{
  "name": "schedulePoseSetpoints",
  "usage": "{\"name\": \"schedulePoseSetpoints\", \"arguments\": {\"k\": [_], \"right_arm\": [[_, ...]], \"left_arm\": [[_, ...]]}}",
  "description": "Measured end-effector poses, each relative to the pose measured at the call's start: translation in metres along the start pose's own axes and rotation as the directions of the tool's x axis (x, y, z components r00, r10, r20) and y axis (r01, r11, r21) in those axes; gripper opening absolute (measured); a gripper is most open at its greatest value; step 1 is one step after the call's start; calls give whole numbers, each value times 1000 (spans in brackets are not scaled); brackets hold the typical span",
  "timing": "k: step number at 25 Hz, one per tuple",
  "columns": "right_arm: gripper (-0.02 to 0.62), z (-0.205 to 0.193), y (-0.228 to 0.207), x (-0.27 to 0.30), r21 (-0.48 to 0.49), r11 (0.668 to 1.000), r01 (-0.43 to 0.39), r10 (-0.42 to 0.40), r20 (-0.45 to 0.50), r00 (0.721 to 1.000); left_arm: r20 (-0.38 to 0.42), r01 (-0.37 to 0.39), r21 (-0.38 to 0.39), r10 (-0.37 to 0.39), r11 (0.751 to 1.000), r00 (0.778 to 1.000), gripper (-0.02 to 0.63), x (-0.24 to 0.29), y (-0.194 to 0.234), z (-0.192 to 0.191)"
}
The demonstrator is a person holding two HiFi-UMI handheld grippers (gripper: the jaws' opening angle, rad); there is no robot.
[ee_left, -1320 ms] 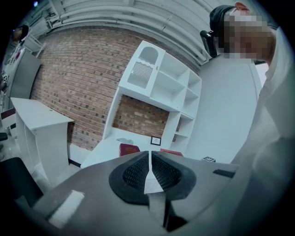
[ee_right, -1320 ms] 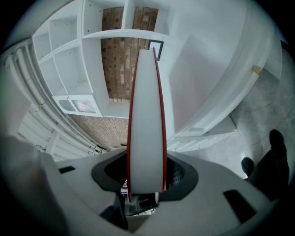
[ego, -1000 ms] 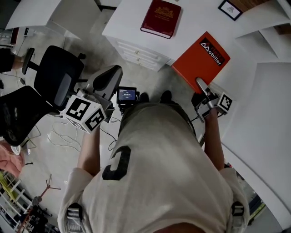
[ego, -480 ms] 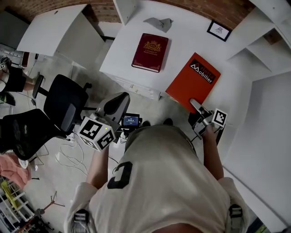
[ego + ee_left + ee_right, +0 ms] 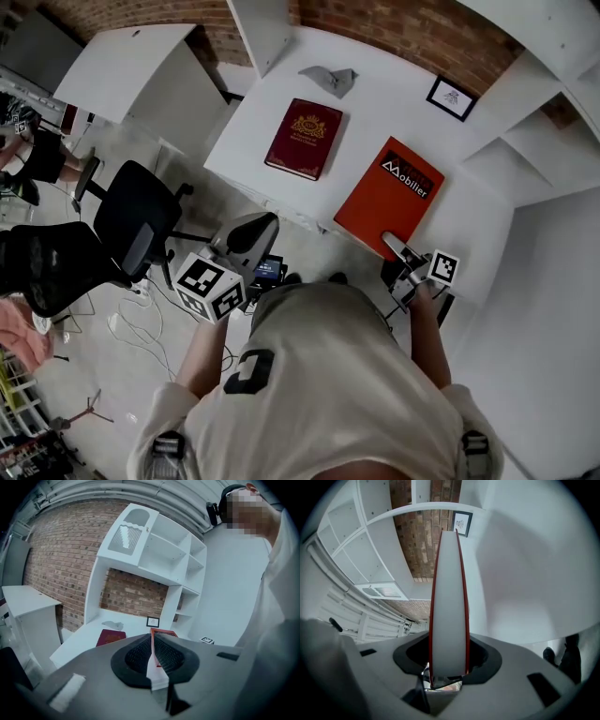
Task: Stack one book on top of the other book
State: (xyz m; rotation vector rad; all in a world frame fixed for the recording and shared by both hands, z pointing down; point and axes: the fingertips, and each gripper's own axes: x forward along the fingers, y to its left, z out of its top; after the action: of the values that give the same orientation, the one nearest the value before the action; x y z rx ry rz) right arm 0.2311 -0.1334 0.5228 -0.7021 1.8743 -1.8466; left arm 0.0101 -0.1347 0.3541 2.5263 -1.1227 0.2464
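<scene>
An orange book (image 5: 389, 197) lies flat over the near right part of the white desk (image 5: 370, 103). My right gripper (image 5: 392, 246) is shut on its near edge. In the right gripper view the orange book (image 5: 449, 597) stands edge-on between the jaws, white pages between red covers. A dark red book (image 5: 303, 139) with a gold crest lies on the desk to its left. My left gripper (image 5: 261, 225) hovers short of the desk's front edge, jaws together and empty. Past the left gripper (image 5: 152, 641) I see the dark red book (image 5: 110, 637) and the orange book (image 5: 164, 633).
A grey folded object (image 5: 330, 79) and a small framed picture (image 5: 448, 97) sit at the back of the desk by the brick wall. White shelves (image 5: 539, 141) rise on the right. Black office chairs (image 5: 141, 220) and a white side table (image 5: 131, 66) stand to the left.
Both grippers have moved forward toward the desk. The orange book, still in the right gripper's grip, has gone farther onto the desk top.
</scene>
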Motion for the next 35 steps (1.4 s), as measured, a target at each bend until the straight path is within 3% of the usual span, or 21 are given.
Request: {"name": "schedulePoseSetpoints", "arguments": {"k": [7,17,24,35], "right_arm": [[158,18,11,-5,3,1000,-9,10,-65,998],[158,25,19,12,-13,999,-48,47,-109,993],[160,23,29,31,-20,999,-27,26,-67,997],[160,6,48,119,-82,997,3,-6,-39,999]], "left_arm": [[-22,-44,-30,44,999,999,18,13,-22,-2],[-24,-66,-9,66,998,998,18,23,-13,2],[-11,-7,-14,7,1000,1000,18,26,20,6],[37,11,-18,-11,1000,999,5,-14,126,27]]}}
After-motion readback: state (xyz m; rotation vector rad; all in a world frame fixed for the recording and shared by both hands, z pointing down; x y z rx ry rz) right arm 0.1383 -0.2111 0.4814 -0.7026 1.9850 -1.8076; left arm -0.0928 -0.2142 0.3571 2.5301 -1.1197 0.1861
